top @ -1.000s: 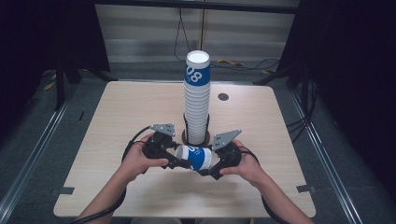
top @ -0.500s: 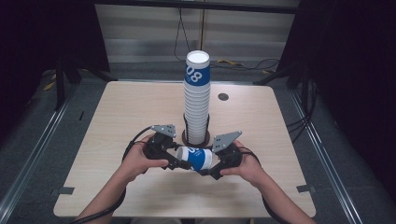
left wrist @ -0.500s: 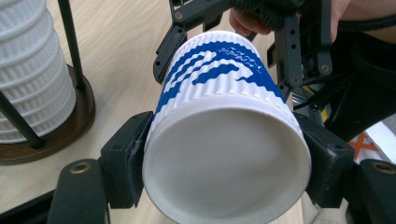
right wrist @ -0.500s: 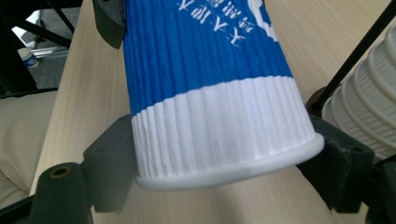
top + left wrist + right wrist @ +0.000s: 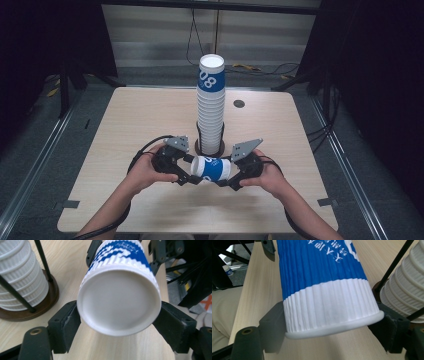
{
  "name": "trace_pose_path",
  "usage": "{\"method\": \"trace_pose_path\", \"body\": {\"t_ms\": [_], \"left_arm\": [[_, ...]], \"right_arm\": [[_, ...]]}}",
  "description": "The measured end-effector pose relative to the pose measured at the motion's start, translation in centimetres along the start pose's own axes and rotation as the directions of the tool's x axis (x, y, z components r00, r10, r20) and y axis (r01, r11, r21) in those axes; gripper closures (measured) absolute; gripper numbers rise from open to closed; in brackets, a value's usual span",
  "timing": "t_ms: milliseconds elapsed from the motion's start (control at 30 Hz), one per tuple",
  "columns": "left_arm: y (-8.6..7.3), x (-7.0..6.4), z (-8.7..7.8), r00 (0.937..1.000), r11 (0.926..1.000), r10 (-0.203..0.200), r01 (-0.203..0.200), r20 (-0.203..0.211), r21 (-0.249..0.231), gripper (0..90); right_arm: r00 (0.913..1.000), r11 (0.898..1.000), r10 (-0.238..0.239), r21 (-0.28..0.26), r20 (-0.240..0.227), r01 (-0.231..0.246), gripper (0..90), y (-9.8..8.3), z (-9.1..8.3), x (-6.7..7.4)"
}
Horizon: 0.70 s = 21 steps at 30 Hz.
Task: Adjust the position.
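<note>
Passing a blue-and-white paper cup [image 5: 212,169] between hands looks to be the step in hand; in the high view it lies sideways between the left gripper [image 5: 186,175] and right gripper [image 5: 231,179], near the tabletop's [image 5: 125,120] front edge, just before the stack of cups [image 5: 211,105] in its holder; in the left gripper view the jaws, just opening, flank the cup's base, seemingly slack; in the right gripper view the jaws, just closing, clasp the rim end; next, I judge, the left must draw clear.
</note>
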State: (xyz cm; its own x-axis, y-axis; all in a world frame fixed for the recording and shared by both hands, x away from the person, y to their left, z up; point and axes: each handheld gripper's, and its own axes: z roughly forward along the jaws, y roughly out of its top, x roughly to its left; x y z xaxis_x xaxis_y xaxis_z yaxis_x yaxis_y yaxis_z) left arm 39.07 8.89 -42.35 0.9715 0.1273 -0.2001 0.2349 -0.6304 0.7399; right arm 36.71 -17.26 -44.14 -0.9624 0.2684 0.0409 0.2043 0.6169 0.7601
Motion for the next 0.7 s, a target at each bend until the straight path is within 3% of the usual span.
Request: {"method": "trace_pose_path", "body": {"t_ms": [267,467,700], "left_arm": [[0.38,-0.27,0.06,0.9984,0.9966,0.043,-0.04,-0.038,0.072,22.1],[0.57,-0.5,0.36,0.9973,0.9934,0.052,-0.047,-0.051,0.105,22.1],[0.84,-0.66,0.56,0.9952,0.9852,0.076,-0.066,-0.061,0.158,22.1]], "right_arm": [[1.0,0.999,-0.005,0.054,0.002,0.004,21.1,0.15,-0.4,-0.11],[1.0,0.996,-0.004,0.086,0.0,0.004,21.1,0.12,-0.54,-0.15],[0.9999,0.991,-0.015,0.135,-0.008,0.016,20.9,0.19,-0.56,-0.24]]}}
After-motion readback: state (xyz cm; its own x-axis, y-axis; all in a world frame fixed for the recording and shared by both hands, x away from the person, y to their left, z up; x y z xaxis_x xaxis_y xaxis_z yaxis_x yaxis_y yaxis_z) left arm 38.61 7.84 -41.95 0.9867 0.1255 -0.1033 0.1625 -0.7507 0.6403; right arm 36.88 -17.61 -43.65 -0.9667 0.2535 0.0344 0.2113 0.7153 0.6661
